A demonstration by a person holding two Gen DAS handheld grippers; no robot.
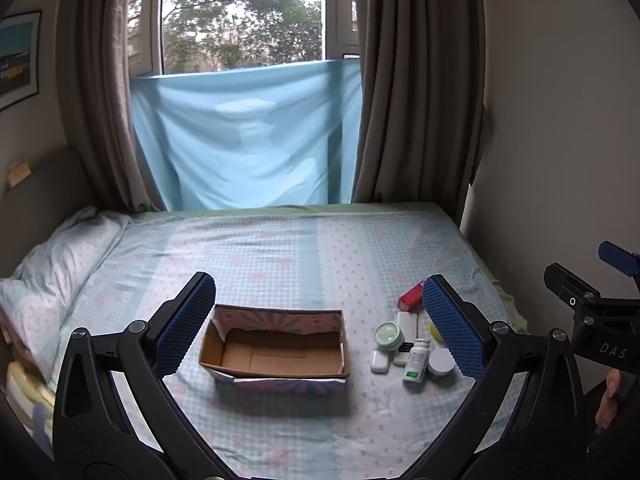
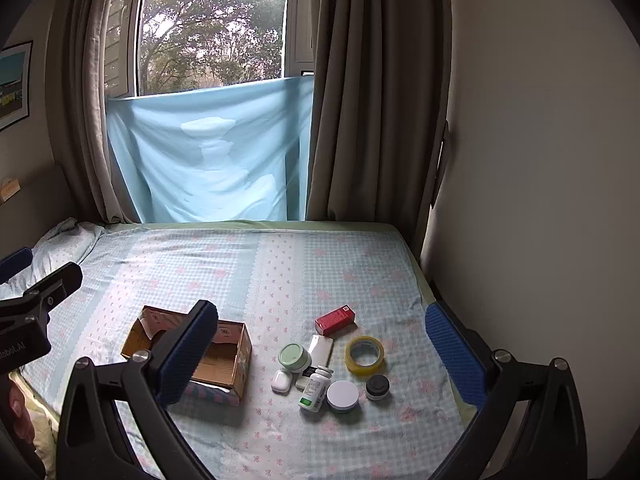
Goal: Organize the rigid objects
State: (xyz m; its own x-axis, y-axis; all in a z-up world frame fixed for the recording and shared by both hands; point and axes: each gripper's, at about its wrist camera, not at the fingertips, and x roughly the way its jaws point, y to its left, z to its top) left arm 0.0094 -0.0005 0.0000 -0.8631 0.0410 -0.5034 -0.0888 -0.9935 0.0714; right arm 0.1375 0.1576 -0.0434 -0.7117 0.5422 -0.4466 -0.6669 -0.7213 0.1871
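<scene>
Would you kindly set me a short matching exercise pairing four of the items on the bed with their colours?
Things:
1. tape roll
2. small carton
3. round jar lid
4. earbud case

Colours:
A. white
B. red
C. yellow
D. pale green

Pairs: 1-C, 2-B, 3-D, 4-A

The left gripper [image 1: 318, 320] is held raised and level, its blue-padded fingers [image 1: 185, 322] spread wide apart with nothing between them. The right gripper [image 2: 322, 350] is held likewise, fingers [image 2: 456, 354] parted wide and nothing gripped. Both are carried side by side.
</scene>
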